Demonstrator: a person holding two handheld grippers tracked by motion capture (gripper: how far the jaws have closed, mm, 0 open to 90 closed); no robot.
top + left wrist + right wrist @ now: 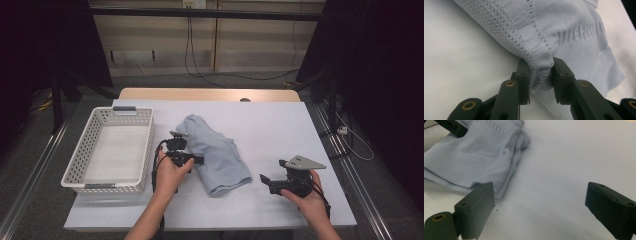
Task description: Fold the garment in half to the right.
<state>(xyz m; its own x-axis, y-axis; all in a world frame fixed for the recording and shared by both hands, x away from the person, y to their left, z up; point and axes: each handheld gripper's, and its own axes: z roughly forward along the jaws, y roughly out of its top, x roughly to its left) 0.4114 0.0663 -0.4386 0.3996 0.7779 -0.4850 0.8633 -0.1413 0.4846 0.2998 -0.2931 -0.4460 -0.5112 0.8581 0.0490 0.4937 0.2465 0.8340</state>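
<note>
A light blue knit garment [216,152] lies crumpled in the middle of the white table [272,122]. My left gripper [199,160] is at its left edge. In the left gripper view, a bunched fold of the garment [564,32] sits between the jaws of the left gripper [540,75], and both pads press on it. My right gripper [272,171] rests to the right of the garment, apart from it. Its jaws stand wide in the right gripper view, with bare table between them at the right gripper [536,205]. The garment [474,157] lies beyond its left jaw.
A white perforated basket [90,132] stands at the table's left, with nothing inside. Bare table surface stretches behind and to the right of the garment. Dark floor and cables lie beyond the far edge.
</note>
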